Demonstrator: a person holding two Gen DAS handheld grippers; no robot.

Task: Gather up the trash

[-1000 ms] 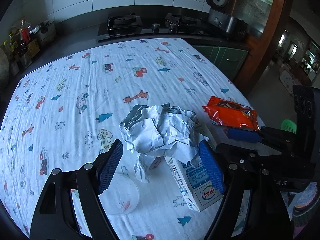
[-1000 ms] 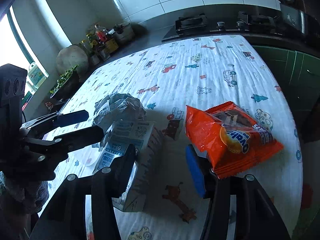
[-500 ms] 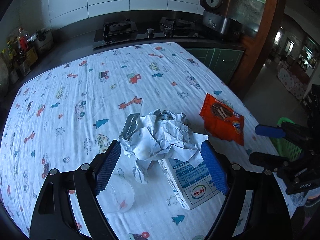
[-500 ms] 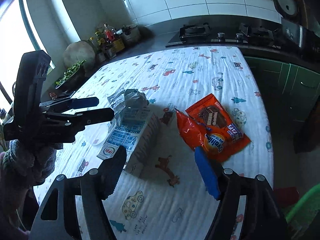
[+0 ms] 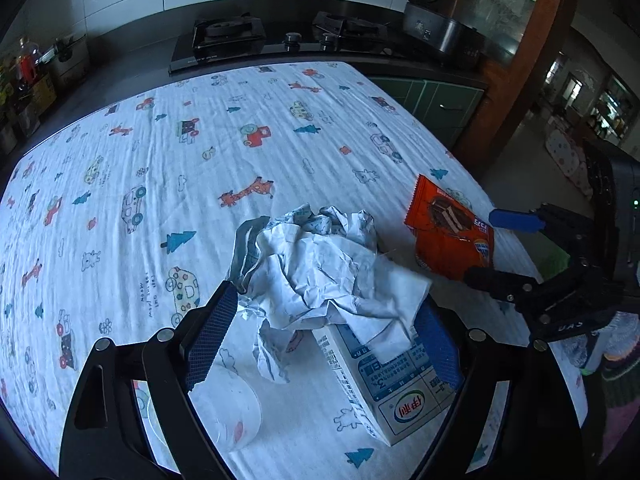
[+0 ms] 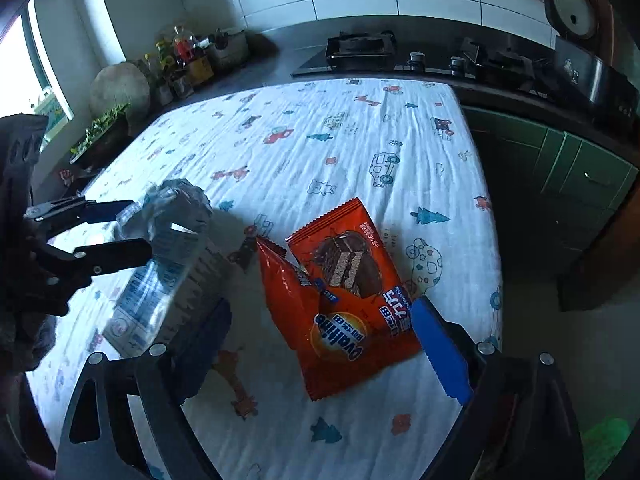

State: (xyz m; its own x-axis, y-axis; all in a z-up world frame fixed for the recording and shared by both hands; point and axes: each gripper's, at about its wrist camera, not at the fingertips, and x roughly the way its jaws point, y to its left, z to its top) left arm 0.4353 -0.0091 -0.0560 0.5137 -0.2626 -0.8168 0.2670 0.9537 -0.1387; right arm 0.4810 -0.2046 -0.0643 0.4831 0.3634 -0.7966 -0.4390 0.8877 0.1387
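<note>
Both tongs opening: left tongs [image 5: 320, 340] straddle paper wad [image 5: 320, 276] atop carton [image 5: 384, 380], right tongs [image 6: 324, 348] straddle wrapper [image 6: 344, 304]; drop lower, pinch each centrally, nothing gripped yet.

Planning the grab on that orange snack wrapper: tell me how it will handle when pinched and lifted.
The orange snack wrapper is probably floppy: it lies flat on the tablecloth with one torn corner curling up. It looks very light, seemingly opened and thin. Its glossy film may slip between the right tool, whose jaws are opening around it, so pinching a crease or edge seems safer.
</note>
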